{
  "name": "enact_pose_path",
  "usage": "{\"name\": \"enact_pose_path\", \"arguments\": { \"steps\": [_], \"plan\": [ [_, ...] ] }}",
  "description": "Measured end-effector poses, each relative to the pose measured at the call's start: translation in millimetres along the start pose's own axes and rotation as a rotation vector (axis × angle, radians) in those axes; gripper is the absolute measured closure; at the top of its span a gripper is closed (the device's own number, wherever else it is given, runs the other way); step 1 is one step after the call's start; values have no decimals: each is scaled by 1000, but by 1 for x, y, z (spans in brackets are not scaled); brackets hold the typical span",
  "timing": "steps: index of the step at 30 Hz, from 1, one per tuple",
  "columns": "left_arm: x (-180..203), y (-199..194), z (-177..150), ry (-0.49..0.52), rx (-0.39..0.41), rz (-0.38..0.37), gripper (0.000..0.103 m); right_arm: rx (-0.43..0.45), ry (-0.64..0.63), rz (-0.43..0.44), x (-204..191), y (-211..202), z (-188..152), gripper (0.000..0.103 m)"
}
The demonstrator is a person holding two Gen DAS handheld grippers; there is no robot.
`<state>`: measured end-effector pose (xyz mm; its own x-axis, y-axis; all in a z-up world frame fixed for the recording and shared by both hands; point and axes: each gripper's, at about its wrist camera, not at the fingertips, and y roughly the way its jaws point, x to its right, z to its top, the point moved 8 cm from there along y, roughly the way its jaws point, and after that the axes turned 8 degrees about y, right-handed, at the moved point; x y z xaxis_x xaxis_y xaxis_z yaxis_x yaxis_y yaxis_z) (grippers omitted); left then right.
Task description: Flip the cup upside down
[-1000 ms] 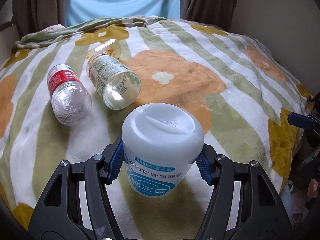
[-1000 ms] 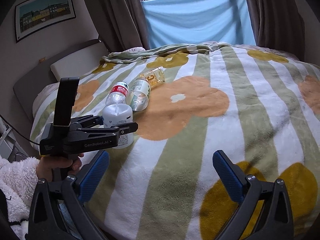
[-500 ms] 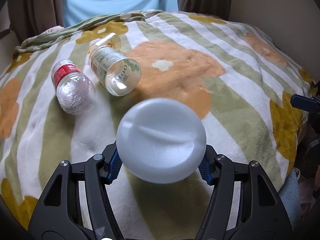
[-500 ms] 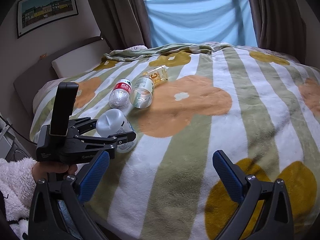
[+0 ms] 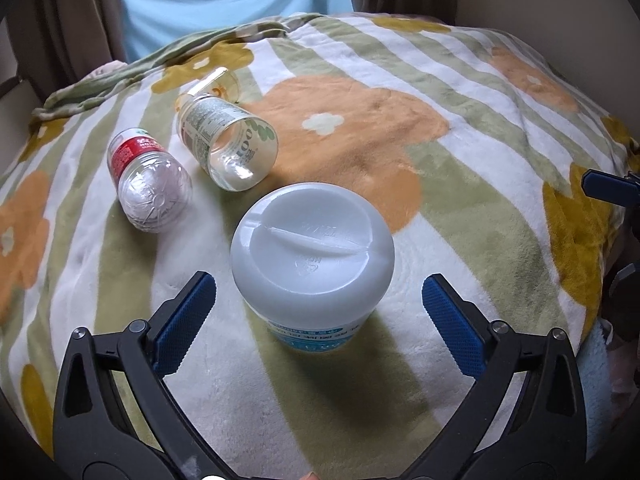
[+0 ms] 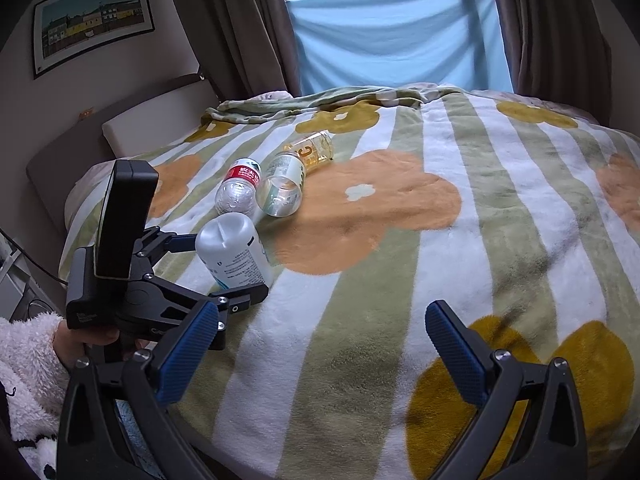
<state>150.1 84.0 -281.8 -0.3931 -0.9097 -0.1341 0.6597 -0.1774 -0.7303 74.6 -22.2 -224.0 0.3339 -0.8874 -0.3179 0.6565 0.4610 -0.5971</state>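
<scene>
White plastic cup (image 5: pixel 313 252) upside down on the flowered, striped blanket (image 5: pixel 460 152), base up, printed label inverted, near the bed's front edge toward its left corner. Tilted slightly in the right wrist view (image 6: pixel 232 250). Flanked by the left gripper (image 5: pixel 316 324), blue pads spread wide on either side, neither touching the cup's wall. Seen from the right wrist camera as a black frame (image 6: pixel 208 270) straddling the cup, held by a hand (image 6: pixel 86 338) in a fluffy white sleeve (image 6: pixel 28 364).

Just beyond the cup, toward the far left of the bed, a clear bottle with a red label (image 5: pixel 148 184) lying on its side, bottom facing the camera. Beside it, a larger clear bottle with a white and green label (image 5: pixel 228 142), also on its side. Behind that, partly hidden, a bottle with yellow liquid (image 6: pixel 314 148).

Right gripper (image 6: pixel 320 354) over the bed's near edge, well apart from the cup, jaws wide apart, nothing between them.
</scene>
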Motion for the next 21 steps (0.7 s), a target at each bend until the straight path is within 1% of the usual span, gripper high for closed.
{"name": "enact_pose_path", "arguments": {
  "steps": [5, 7, 10, 12, 16, 19, 21],
  "plan": [
    [-5, -9, -5, -4, -6, -4, 0, 3, 3, -5, 1, -1, 1, 0],
    [-7, -16, -8, -7, -6, -26, 0, 10, 6, -9, -1, -2, 3, 0],
    [-12, -33, -12, -24, 12, -43, 0, 32, 0, -10, -8, -10, 10, 0],
    [-19, -48, -13, -46, 38, -46, 0, 51, -24, -28, -16, -15, 16, 0],
    [-42, -88, -2, -108, 136, -26, 0, 97, -73, -66, -36, -25, 32, 0],
    [-66, -128, 20, -152, 248, 7, 0, 150, -82, -80, -49, -34, 55, 0],
    [-81, -156, 38, -165, 320, 41, 0, 207, -89, -100, -58, -45, 77, 0]
  ]
}}
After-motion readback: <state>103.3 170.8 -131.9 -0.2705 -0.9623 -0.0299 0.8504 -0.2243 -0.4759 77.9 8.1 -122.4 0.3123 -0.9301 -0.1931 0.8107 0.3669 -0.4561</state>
